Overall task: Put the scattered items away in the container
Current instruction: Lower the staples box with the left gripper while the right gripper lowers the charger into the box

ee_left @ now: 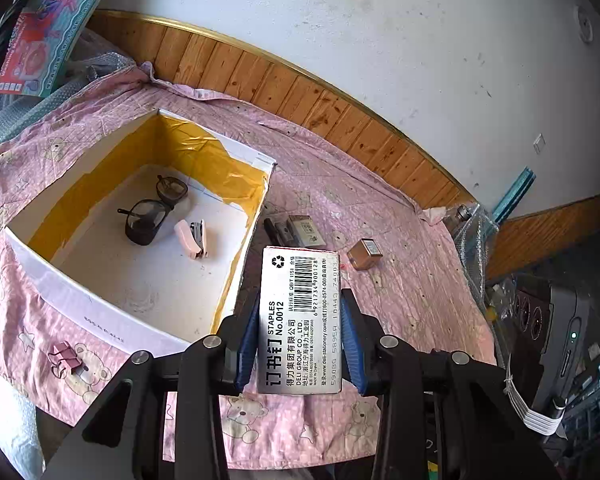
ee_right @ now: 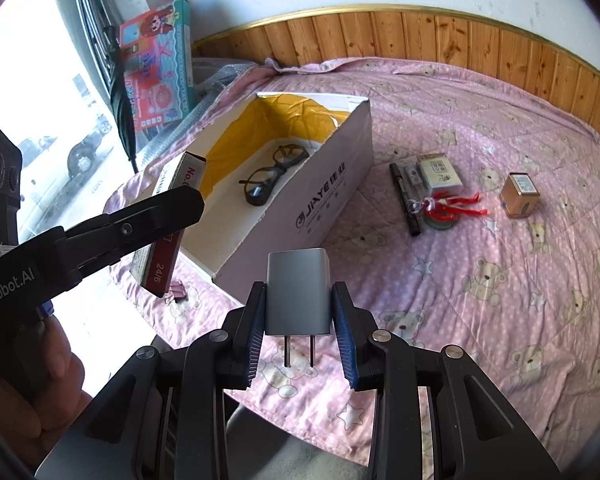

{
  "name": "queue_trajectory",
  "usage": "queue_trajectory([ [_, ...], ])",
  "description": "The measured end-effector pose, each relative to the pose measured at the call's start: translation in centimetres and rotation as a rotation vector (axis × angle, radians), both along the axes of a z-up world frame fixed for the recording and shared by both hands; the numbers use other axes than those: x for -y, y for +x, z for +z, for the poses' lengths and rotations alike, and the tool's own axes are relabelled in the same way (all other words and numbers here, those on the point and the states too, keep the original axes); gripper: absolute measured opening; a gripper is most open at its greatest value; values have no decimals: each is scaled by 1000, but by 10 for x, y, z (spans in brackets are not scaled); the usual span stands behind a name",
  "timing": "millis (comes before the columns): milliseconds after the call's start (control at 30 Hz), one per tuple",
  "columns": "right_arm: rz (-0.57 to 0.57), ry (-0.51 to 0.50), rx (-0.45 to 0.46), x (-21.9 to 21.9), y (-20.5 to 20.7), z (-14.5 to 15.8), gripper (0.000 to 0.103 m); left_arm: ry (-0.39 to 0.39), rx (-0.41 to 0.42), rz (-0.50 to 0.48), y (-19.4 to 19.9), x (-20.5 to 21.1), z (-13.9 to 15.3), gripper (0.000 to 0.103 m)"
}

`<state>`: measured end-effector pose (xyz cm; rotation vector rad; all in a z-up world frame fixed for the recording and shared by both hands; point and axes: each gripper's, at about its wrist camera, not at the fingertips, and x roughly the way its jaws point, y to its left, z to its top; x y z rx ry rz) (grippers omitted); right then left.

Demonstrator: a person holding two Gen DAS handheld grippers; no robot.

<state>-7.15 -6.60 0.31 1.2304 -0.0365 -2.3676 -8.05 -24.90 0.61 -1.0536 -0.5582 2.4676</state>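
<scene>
My left gripper [ee_left: 300, 344] is clamped across the long sides of a flat grey cardboard staple box [ee_left: 300, 320], held beside the open white carton with yellow lining [ee_left: 236, 280]. It should be light but crushable (heavy staples inside, I judge). My right gripper [ee_right: 299, 332] pinches a smooth, rigid grey plug charger [ee_right: 298, 292], prongs down.

Pink bedsheet with white bear-and-star print [ee_right: 480, 280]. White cardboard box lined with yellow tape [ee_left: 100, 300]. Silver-grey staple box with black print [ee_left: 300, 320], red side. Plain grey charger plug [ee_right: 298, 292]. Blue pads [ee_right: 256, 336] on black grippers.
</scene>
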Motion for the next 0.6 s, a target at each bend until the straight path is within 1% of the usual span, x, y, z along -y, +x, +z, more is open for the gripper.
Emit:
queue_trajectory([
  [167,17,-14,-15,7,-7,9,34,4,-15,32,-6,16,9,39],
  [400,56,-32,-40,21,-18,21,34,11,-3,77,-15,38,11,39],
  [600,90,-48,-64,35,-29,33,34,-2,-8,112,-21,52,17,39],
])
